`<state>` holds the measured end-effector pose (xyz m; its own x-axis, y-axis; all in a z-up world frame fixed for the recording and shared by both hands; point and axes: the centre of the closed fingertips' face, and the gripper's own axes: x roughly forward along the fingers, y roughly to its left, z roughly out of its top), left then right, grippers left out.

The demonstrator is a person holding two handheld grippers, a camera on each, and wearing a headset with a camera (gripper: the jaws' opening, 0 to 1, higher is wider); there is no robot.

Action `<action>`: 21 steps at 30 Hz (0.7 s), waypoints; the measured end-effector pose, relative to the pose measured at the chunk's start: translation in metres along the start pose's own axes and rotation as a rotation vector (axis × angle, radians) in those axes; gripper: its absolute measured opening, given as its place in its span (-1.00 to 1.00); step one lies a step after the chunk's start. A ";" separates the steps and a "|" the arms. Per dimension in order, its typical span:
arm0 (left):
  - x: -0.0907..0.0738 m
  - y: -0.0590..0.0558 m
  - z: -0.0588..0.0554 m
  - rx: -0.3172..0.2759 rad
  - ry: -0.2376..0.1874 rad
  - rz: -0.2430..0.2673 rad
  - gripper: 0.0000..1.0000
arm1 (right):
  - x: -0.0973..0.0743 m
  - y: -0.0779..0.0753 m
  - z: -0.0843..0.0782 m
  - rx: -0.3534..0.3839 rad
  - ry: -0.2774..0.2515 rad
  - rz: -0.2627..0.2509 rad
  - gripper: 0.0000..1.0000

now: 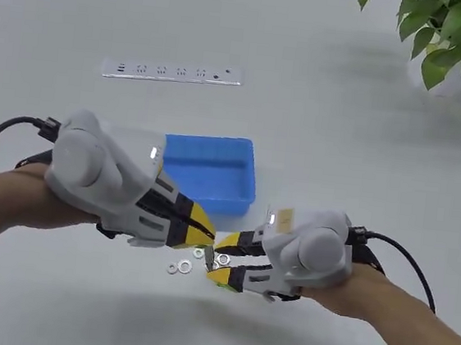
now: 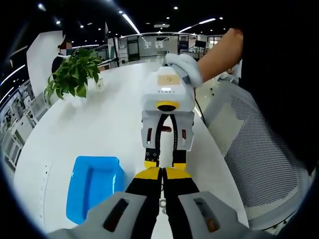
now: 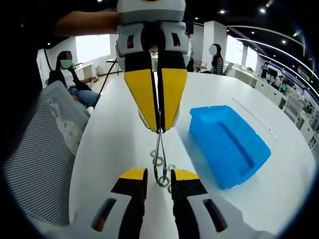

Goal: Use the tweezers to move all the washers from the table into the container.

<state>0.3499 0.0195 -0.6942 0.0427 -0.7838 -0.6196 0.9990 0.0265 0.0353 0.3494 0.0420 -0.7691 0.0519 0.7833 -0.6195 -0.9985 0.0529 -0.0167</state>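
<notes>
My left gripper (image 1: 207, 234) is shut on a pair of thin metal tweezers (image 3: 160, 154), which point down at the white table (image 1: 318, 124). The tweezer tips sit around one washer (image 3: 163, 181). Several small steel washers (image 1: 179, 267) lie close by on the table. My right gripper (image 1: 221, 258) faces the left one, open, with its jaws either side of the tweezer tips and not touching them. In the right gripper view the left gripper (image 3: 159, 127) hangs from the top over my own jaws (image 3: 159, 175). The blue container (image 1: 210, 174) stands just behind both grippers and looks empty.
A white power strip (image 1: 172, 72) lies further back on the table. A potted plant (image 1: 451, 35) stands at the far right corner. A mesh chair (image 2: 259, 149) is at the table's edge. Black cables trail from both grippers, and people sit in the background (image 3: 67, 74).
</notes>
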 end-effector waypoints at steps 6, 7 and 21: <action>0.000 0.000 0.000 -0.005 -0.002 0.000 -0.92 | 0.004 0.000 0.001 -0.017 0.005 0.006 -0.69; 0.000 0.000 0.000 -0.005 -0.002 -0.001 -0.92 | 0.004 0.000 0.000 -0.016 0.007 0.007 -0.70; 0.002 0.000 0.002 -0.005 -0.005 -0.006 -0.92 | 0.005 0.000 -0.003 -0.036 0.021 0.003 -0.77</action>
<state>0.3498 0.0168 -0.6942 0.0370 -0.7872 -0.6156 0.9993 0.0253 0.0276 0.3498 0.0440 -0.7741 0.0485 0.7702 -0.6360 -0.9987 0.0278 -0.0425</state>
